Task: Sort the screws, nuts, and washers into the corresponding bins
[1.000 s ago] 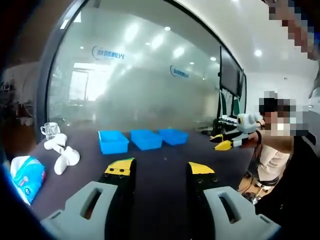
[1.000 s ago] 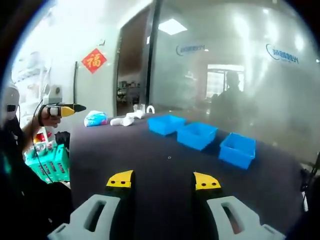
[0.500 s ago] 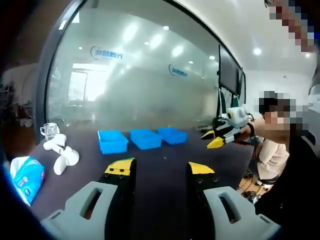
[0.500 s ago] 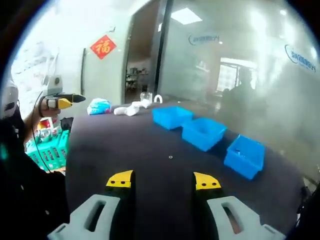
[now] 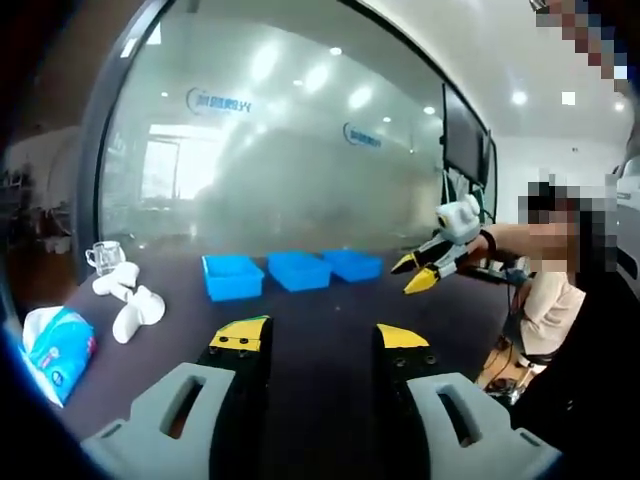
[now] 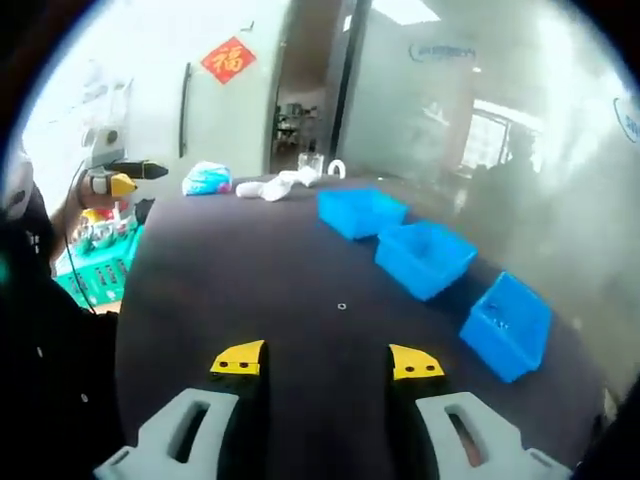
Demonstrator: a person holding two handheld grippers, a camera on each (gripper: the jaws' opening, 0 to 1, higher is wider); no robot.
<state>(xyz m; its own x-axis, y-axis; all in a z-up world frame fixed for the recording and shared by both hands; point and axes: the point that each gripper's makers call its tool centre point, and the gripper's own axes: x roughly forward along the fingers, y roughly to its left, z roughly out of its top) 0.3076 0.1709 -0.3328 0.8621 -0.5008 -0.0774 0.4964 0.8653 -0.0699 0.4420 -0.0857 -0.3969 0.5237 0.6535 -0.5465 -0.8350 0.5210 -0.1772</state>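
Three blue bins stand in a row on the dark table: in the left gripper view [image 5: 232, 276], [image 5: 300, 270], [image 5: 352, 264], and in the right gripper view [image 6: 362, 212], [image 6: 425, 258], [image 6: 507, 325]. A tiny metal piece [image 6: 342, 306] lies alone on the table in front of the bins. My left gripper [image 5: 320, 340] is open above the near table with nothing between its jaws. My right gripper [image 6: 327, 362] is open too, hanging over the table short of the metal piece. It also appears as yellow-tipped jaws [image 5: 420, 272] to the right of the bins.
White objects [image 5: 130, 300], a glass cup [image 5: 105, 257] and a blue-white tissue pack [image 5: 60, 340] sit at the table's left end. A green basket [image 6: 95, 270] stands beside the table. A glass wall runs behind the bins. A person [image 5: 560, 300] is at the right.
My right gripper has moved in over the table toward the bins and tilted down, so the bins and the small piece look closer. My left gripper has barely moved.
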